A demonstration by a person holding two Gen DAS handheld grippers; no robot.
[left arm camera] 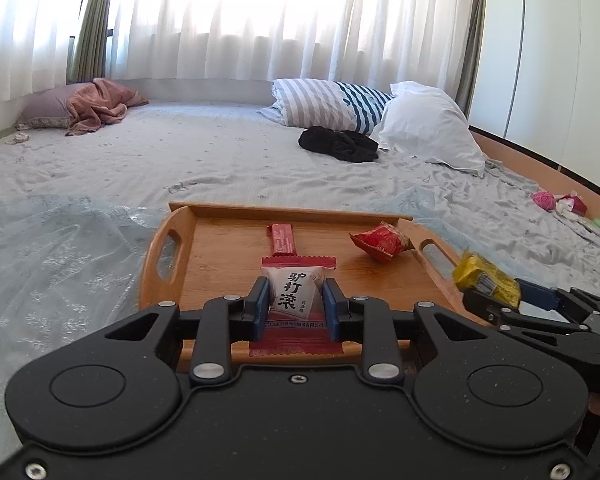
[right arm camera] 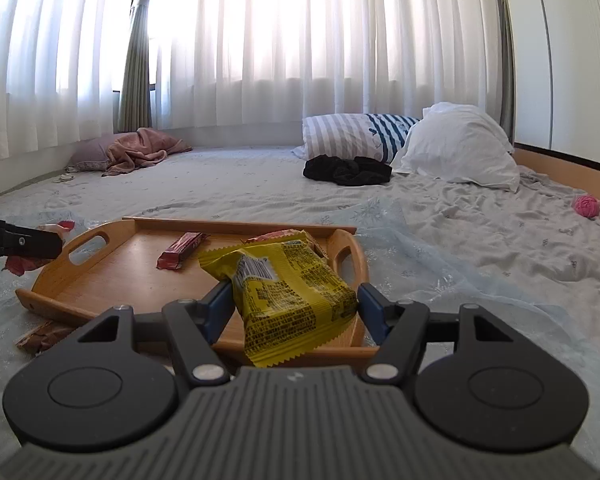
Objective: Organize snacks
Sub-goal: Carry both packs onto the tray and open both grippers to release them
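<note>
Snacks split between the wooden tray (left arm camera: 204, 248) and the two grippers. From the left wrist: left gripper (left arm camera: 296, 298) clamped on a white snack packet with red crimped ends (left arm camera: 294, 286), pads pressed on both sides, held over the tray's near edge. On the tray floor, a red bar wrapper (left arm camera: 282, 239) lying lengthwise near the middle and a crumpled red packet (left arm camera: 380, 240) by the right handle. Tray resting on a sheer pale blue cloth (left arm camera: 60, 248) spread over the bed. Off to the right, the right gripper's fingers pinching a yellow packet (left arm camera: 486, 282). From the right wrist: right gripper (right arm camera: 294, 300) closed on the yellow packet (right arm camera: 292, 292), held tilted above the tray's (right arm camera: 100, 280) near right corner. Inside the tray, the red bar wrapper (right arm camera: 182, 250), and another red packet (right arm camera: 272, 236) mostly hidden behind the yellow one. Outside the tray, a brown wrapper (right arm camera: 40, 336) on the cloth by the near left edge. Left gripper's finger (right arm camera: 24, 242) at the left border, a bit of red wrapper beside it.
</note>
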